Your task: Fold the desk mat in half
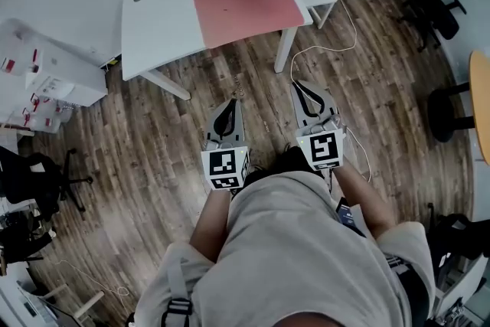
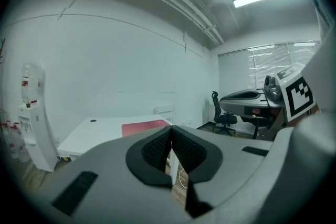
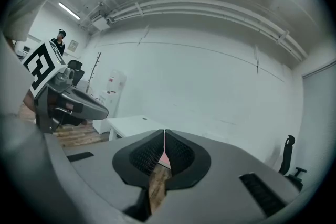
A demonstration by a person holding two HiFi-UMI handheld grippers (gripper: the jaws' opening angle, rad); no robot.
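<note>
So the flat pinkish-red rectangular desk mat (image 1: 246,5) is lying unfolded on the right end of the white desk (image 1: 164,19), up in the top middle of the head view, with its right edge about at the desk's edge. Both tongs are well away from it, held out over the brown wood-plank floor (image 1: 138,142) in the centre of the frame and pointing up the picture toward the desk. The left gripper (image 1: 234,105) has its jaws pressed together with nothing in them, and its own view shows the mat (image 2: 144,127) way off behind the closed tips. Same for the right gripper (image 1: 301,88), jaws squeezed together and empty. A white cable (image 1: 348,27) snakes across the floor right of the desk, and a black office chair (image 1: 432,0) sits in the upper right corner
</note>
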